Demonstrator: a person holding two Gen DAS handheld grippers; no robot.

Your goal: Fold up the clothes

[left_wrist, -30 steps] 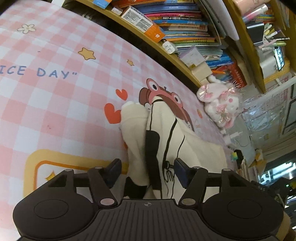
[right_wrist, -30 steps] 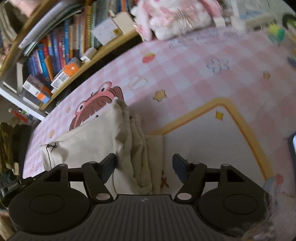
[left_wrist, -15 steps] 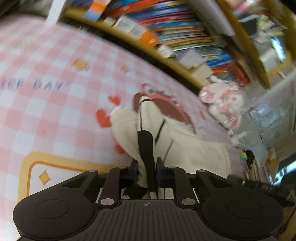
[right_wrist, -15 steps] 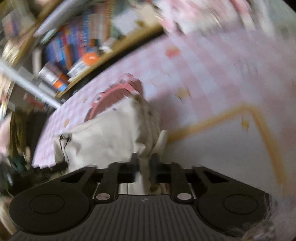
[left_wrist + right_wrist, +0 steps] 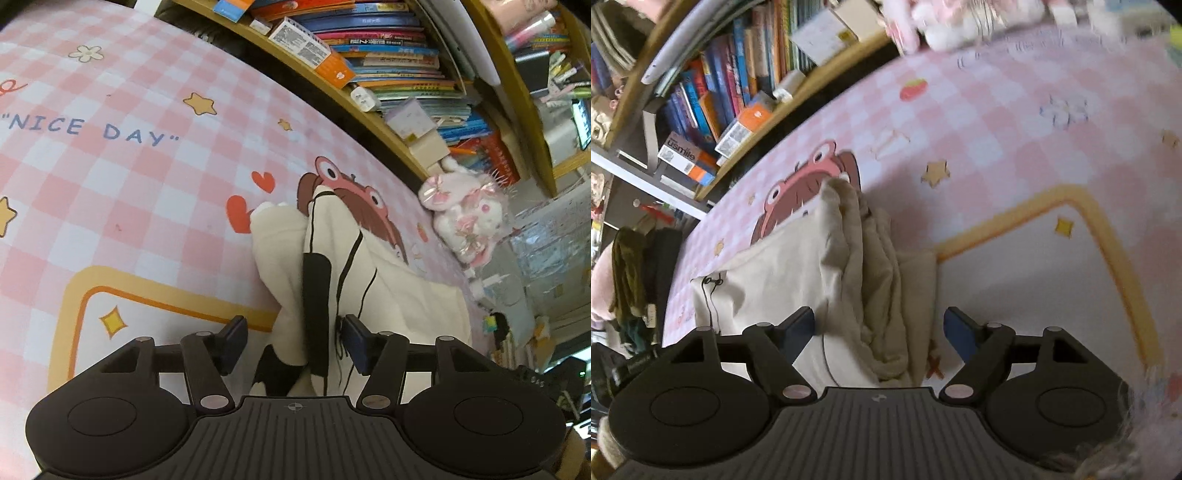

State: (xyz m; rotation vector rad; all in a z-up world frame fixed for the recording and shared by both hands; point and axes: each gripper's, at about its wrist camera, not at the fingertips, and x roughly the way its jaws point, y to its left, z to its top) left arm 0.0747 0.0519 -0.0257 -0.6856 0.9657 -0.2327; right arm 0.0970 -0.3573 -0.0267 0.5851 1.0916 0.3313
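A cream garment with black stripes (image 5: 332, 258) lies bunched on the pink checked mat (image 5: 110, 184), over a frog cartoon. My left gripper (image 5: 293, 341) hovers at its near end, jaws opening; a black-striped fold lies between the pads, which stand clear of it. In the right wrist view the same cream garment (image 5: 820, 266) shows its crumpled ridge running toward me. My right gripper (image 5: 879, 332) straddles that ridge, jaws opening, pads apart from the cloth.
A wooden bookshelf (image 5: 388, 62) packed with books runs along the mat's far edge. A pink and white plush toy (image 5: 469, 218) sits at the mat's right corner. A yellow-bordered white panel (image 5: 1052, 277) lies to the right of the garment.
Both grippers closed on folds of the garment half a second ago and have since opened, letting the cloth go. The garment lies about where it was.
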